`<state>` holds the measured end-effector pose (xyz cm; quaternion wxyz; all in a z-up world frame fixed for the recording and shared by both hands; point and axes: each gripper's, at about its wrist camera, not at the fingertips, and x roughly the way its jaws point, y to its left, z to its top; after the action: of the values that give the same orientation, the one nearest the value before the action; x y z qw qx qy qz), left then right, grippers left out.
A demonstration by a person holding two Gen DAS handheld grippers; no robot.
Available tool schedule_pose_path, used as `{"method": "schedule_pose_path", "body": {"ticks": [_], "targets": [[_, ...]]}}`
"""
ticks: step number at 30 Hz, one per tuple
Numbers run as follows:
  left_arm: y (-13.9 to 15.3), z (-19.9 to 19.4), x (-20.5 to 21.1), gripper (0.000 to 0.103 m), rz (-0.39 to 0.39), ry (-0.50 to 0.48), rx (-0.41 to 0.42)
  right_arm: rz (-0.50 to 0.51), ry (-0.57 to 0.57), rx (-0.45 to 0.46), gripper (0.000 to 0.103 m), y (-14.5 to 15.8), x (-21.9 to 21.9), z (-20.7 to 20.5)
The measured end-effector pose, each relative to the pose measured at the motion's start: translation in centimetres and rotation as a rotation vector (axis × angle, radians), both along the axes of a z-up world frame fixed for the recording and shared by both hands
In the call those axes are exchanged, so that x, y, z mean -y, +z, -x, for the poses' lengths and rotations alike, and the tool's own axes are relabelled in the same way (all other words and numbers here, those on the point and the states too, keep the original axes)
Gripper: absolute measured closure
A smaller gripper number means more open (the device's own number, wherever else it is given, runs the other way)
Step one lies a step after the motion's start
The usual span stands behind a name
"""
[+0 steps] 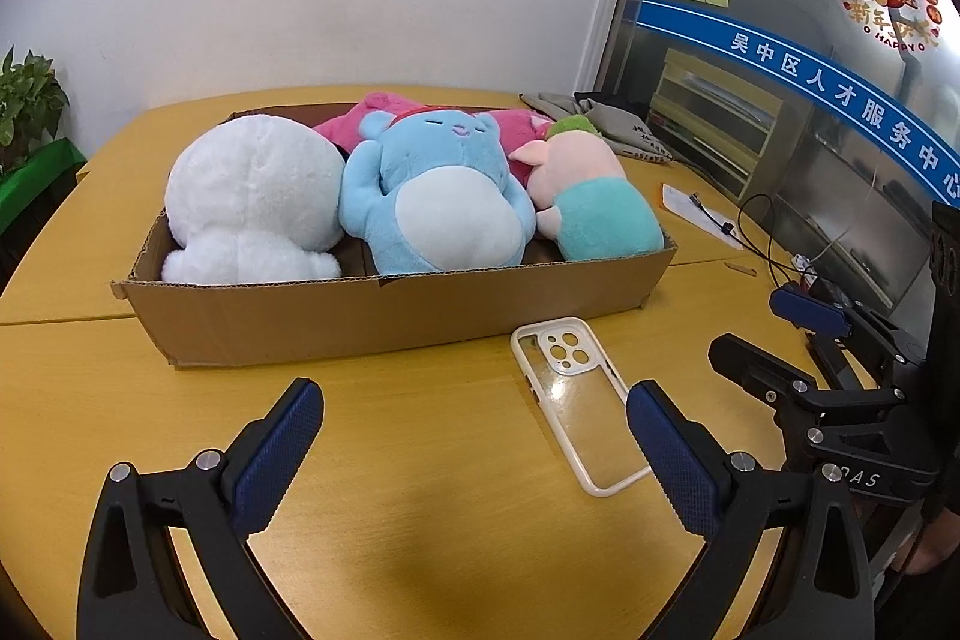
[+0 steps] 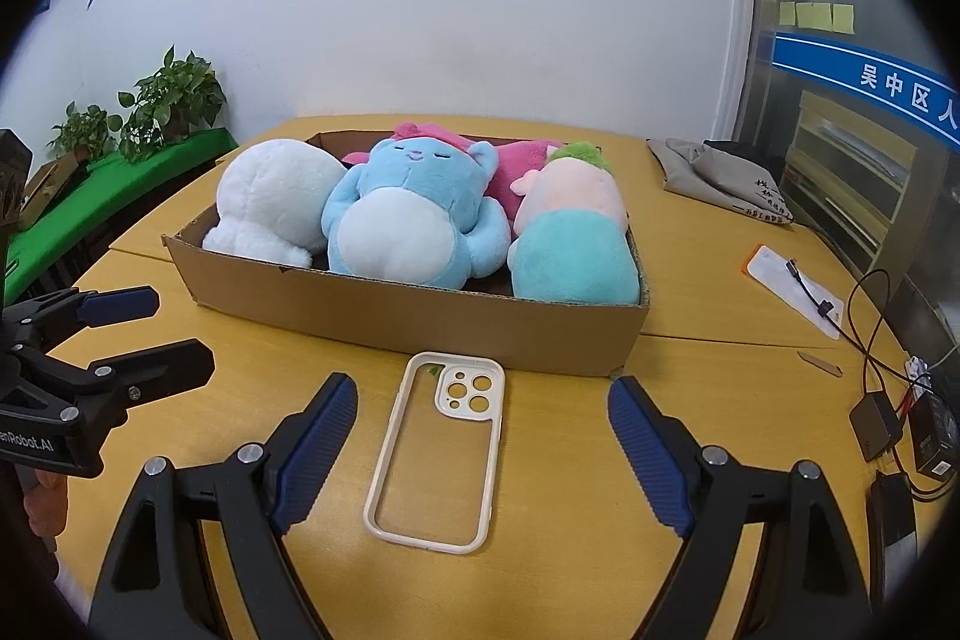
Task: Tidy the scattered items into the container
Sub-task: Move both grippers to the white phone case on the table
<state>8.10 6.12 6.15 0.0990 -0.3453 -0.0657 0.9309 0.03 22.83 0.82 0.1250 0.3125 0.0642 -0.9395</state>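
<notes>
Both my left gripper (image 1: 475, 421) and right gripper (image 2: 483, 415) are spread, holding nothing. The phone case (image 2: 441, 445) lies flat on the tabletop (image 1: 420, 520) just before the box (image 2: 420, 313) of plush toys (image 2: 408, 214).

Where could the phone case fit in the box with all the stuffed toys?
The shallow cardboard box is crowded: white plush, blue plush and teal-bodied plush fill it. Only a sliver shows between white and blue. The clear phone case would rest on top.

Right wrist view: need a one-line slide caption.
Open right claw hovers over a clear phone case lying on the wooden table before a cardboard box packed with plush toys.
</notes>
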Motion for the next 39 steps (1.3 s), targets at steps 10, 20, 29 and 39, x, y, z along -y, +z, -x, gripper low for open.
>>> {"method": "schedule_pose_path", "body": {"ticks": [10, 20, 29, 39], "targets": [[-0.2, 0.1, -0.4, 0.0, -0.024, -0.012, -0.006, 0.014, -0.007, 0.006, 0.017, -0.5, -0.6, 0.1], [-0.8, 0.1, -1.0, 0.0, -0.029, -0.023, 0.015, 0.02, -0.011, 0.012, 0.017, -0.9, -1.0, 0.3], [-1.6, 1.6, -2.4, 0.001, -0.065, -0.06, 0.051, 0.018, -0.025, 0.018, 0.017, -1.5, -2.1, 0.1], [-5.6, 6.6, -5.9, 0.025, -0.06, -0.145, 0.204, 0.022, -0.038, 0.157, 0.025, -6.9, -3.8, 2.1]]}}
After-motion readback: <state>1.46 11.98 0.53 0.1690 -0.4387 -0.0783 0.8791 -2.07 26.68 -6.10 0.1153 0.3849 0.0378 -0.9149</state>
